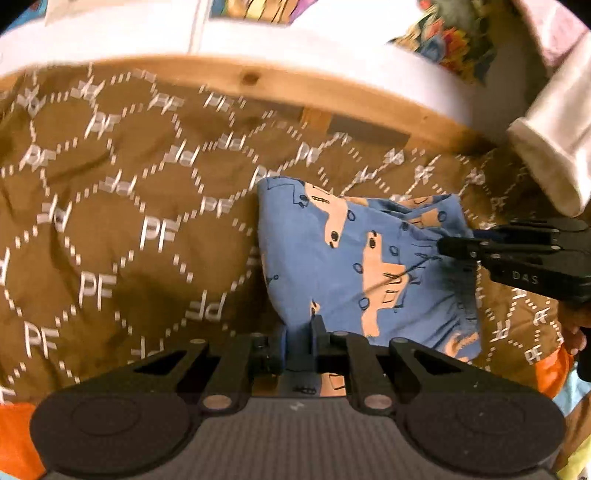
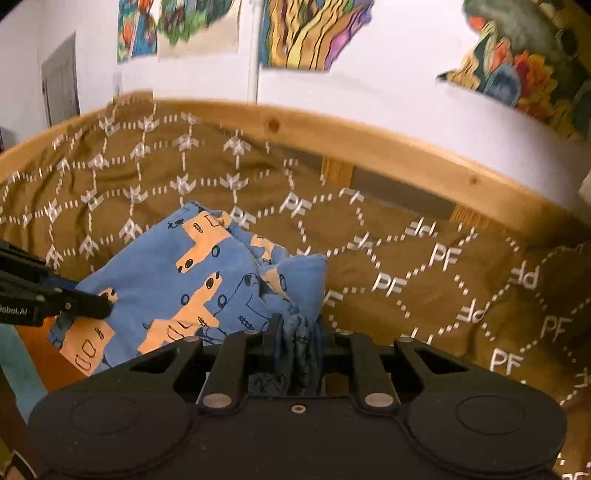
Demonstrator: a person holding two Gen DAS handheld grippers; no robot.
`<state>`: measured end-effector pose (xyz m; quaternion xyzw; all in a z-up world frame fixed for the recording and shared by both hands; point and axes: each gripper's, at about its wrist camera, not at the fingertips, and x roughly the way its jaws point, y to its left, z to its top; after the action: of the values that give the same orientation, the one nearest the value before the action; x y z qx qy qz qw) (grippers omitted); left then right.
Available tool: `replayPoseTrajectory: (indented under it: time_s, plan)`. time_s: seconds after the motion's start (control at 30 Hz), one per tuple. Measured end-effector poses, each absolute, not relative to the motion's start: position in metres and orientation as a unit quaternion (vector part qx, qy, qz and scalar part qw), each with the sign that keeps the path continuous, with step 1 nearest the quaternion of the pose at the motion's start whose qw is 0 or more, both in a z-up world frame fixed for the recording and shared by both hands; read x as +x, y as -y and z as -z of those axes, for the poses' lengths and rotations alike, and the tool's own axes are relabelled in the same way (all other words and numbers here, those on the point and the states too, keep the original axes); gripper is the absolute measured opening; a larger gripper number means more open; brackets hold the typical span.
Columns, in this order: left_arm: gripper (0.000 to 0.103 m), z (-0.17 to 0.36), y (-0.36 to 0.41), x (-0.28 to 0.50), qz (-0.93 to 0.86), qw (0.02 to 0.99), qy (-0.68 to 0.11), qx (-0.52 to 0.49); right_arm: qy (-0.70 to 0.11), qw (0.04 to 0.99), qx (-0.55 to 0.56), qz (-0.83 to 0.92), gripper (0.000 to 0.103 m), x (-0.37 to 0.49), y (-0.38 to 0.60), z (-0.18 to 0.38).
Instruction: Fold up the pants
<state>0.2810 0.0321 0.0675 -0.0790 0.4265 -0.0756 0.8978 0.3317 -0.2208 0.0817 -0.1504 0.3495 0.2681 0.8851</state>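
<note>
While a wooden bed rail [image 2: 369, 147] and brown patterned bedspread [image 1: 110, 229] lie beyond both sets of fingers, the left gripper [image 1: 298, 347] pinches one edge of the blue pants [image 1: 332, 258], and the right gripper [image 2: 297, 341] clamps bunched fabric. Between them, the pants hang crumpled, printed with peach vehicles.

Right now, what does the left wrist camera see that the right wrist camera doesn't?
Only the left wrist view shows a white sleeve and the right gripper pinching the blue pants from the side. Only the right wrist view shows a grey door and the left gripper from the side. Both show the pants, brown blanket, wooden bed rail and colourful wall pictures.
</note>
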Motion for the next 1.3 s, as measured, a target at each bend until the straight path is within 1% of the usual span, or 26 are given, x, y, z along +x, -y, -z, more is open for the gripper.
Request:
replayPoseTrajectory:
  time_s: [0.1,0.13,0.2,0.23,0.27,0.3,0.33,0.37,0.43,0.5,0.57,0.67,0.7,0.8,0.83,0.9,0.93,1.17,1.3]
  plan:
    - [0.015,-0.053,-0.033,0.285,0.071,0.893,-0.44,-0.065,-0.36,0.879,-0.162,-0.269,0.019,0.334,0.216,-0.068]
    - [0.016,-0.049,-0.034,0.286,0.069,0.891,-0.444,-0.064,-0.362,0.878,-0.166,-0.267,0.021,0.334,0.215,-0.064]
    - [0.021,-0.045,-0.037,0.285,0.064,0.888,-0.45,-0.07,-0.369,0.877,-0.165,-0.259,0.027,0.336,0.216,-0.058]
    - [0.023,-0.044,-0.04,0.284,0.062,0.887,-0.451,-0.072,-0.37,0.879,-0.159,-0.256,0.032,0.336,0.218,-0.057]
    - [0.028,-0.045,-0.043,0.282,0.058,0.888,-0.45,-0.074,-0.37,0.881,-0.152,-0.253,0.037,0.335,0.22,-0.059]
    - [0.031,-0.047,-0.046,0.28,0.056,0.889,-0.449,-0.074,-0.369,0.883,-0.146,-0.252,0.04,0.334,0.223,-0.06]
    - [0.039,-0.048,-0.048,0.278,0.054,0.89,-0.447,-0.074,-0.366,0.885,-0.141,-0.25,0.046,0.332,0.226,-0.062]
    - [0.057,-0.051,-0.05,0.275,0.052,0.892,-0.444,-0.073,-0.361,0.889,-0.137,-0.245,0.053,0.329,0.229,-0.064]
    - [0.076,-0.055,-0.054,0.266,0.043,0.899,-0.429,-0.074,-0.347,0.898,-0.122,-0.241,0.059,0.317,0.236,-0.067]
    - [0.081,-0.06,-0.055,0.259,0.04,0.906,-0.416,-0.072,-0.345,0.901,-0.114,-0.236,0.062,0.308,0.242,-0.067]
    - [0.088,-0.065,-0.055,0.253,0.04,0.909,-0.409,-0.069,-0.339,0.905,-0.109,-0.231,0.067,0.296,0.244,-0.068]
    - [0.094,-0.073,-0.053,0.246,0.04,0.914,-0.398,-0.067,-0.323,0.91,-0.118,-0.232,0.075,0.278,0.243,-0.072]
    - [0.095,-0.075,-0.053,0.243,0.04,0.916,-0.393,-0.066,-0.316,0.912,-0.122,-0.231,0.076,0.273,0.243,-0.074]
    - [0.1,-0.085,-0.051,0.233,0.041,0.923,-0.378,-0.065,-0.294,0.922,-0.117,-0.224,0.085,0.256,0.244,-0.081]
    - [0.103,-0.087,-0.05,0.229,0.04,0.926,-0.37,-0.065,-0.288,0.925,-0.112,-0.223,0.09,0.251,0.246,-0.084]
    - [0.103,-0.091,-0.051,0.219,0.032,0.933,-0.352,-0.067,-0.273,0.931,-0.104,-0.219,0.096,0.238,0.248,-0.088]
    - [0.103,-0.092,-0.051,0.214,0.027,0.936,-0.344,-0.066,-0.266,0.934,-0.098,-0.217,0.101,0.231,0.248,-0.09]
    - [0.103,-0.086,-0.049,0.18,0.005,0.946,-0.321,-0.049,-0.247,0.944,-0.071,-0.208,0.102,0.186,0.248,-0.095]
    - [0.103,-0.076,-0.048,0.161,0.001,0.946,-0.32,-0.046,-0.254,0.947,-0.034,-0.194,0.102,0.166,0.25,-0.091]
